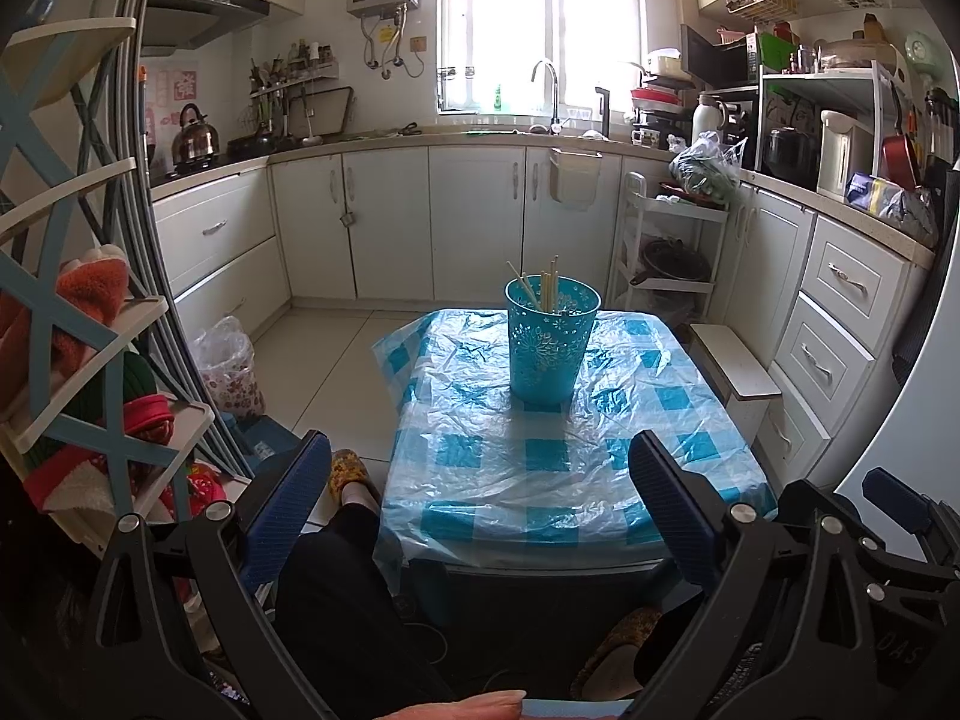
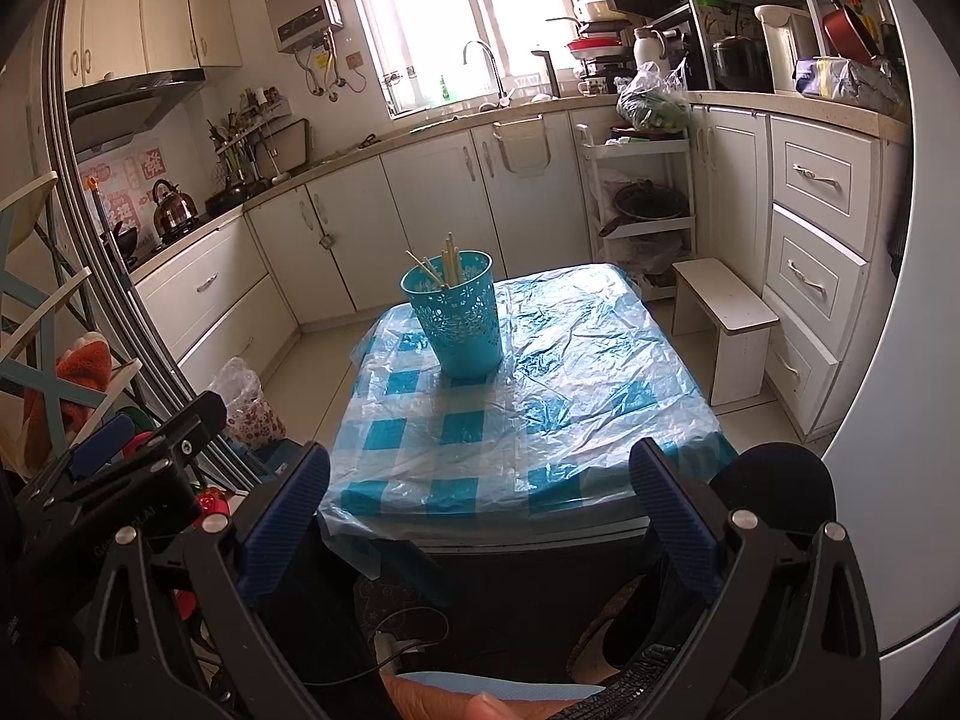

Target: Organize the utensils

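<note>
The cup (image 1: 552,341) on the table is showing a bright turquoise, with a cut-out pattern of flowers running over its wall, and the chopsticks (image 1: 549,287) standing in it are looking pale cream. The tablecloth (image 1: 540,456) is wearing a check of turquoise and white squares under a clear, shiny plastic sheet. The pads (image 1: 287,516) of the left gripper (image 1: 480,516) are showing dark blue with a fine ribbed texture on black frames, and the right gripper (image 2: 480,516) is carrying the same blue and black. The cabinets (image 1: 474,216) are looking off-white. A slipper (image 1: 348,474) by the table is showing yellow and brown. The stool (image 2: 726,312) is looking white.
</note>
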`<state>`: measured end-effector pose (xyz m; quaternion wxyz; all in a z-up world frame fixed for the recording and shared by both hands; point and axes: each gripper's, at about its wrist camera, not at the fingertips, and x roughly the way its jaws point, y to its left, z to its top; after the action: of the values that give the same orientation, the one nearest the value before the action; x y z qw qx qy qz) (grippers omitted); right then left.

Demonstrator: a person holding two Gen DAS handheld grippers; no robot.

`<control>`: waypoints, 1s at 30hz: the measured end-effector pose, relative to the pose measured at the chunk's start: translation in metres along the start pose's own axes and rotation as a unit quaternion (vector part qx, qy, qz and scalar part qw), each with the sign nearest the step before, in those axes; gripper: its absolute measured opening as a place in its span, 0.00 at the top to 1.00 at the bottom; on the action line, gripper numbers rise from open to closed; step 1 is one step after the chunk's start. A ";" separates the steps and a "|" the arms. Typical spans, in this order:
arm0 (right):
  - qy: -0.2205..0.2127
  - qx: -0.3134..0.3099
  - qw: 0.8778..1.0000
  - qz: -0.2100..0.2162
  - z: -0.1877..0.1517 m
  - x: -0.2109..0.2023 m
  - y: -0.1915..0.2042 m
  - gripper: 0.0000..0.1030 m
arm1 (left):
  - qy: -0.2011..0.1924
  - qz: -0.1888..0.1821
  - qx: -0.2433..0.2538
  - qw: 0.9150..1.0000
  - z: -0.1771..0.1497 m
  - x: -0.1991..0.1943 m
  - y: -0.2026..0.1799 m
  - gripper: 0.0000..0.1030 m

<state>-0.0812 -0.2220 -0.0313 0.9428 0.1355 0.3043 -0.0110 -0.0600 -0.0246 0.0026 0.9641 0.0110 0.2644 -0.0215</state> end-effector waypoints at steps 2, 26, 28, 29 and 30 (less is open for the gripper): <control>0.000 0.000 1.000 0.000 0.000 0.000 0.000 0.07 | 0.000 0.000 -0.001 1.000 0.000 0.000 0.000 0.07; 0.001 -0.001 1.000 -0.001 0.000 -0.001 0.002 0.07 | 0.001 0.002 0.000 1.000 -0.002 0.000 0.002 0.07; 0.001 0.000 1.000 -0.001 0.000 0.000 0.002 0.07 | 0.002 0.002 0.000 1.000 -0.002 0.000 0.002 0.07; 0.001 0.000 1.000 -0.001 0.000 -0.001 0.002 0.07 | 0.003 0.002 0.000 1.000 -0.003 0.001 0.003 0.07; 0.002 0.000 1.000 -0.001 -0.001 0.000 0.003 0.07 | 0.003 0.002 -0.001 1.000 -0.004 0.002 0.004 0.07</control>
<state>-0.0818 -0.2192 -0.0315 0.9423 0.1349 0.3063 -0.0117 -0.0604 -0.0210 -0.0014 0.9633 0.0109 0.2677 -0.0194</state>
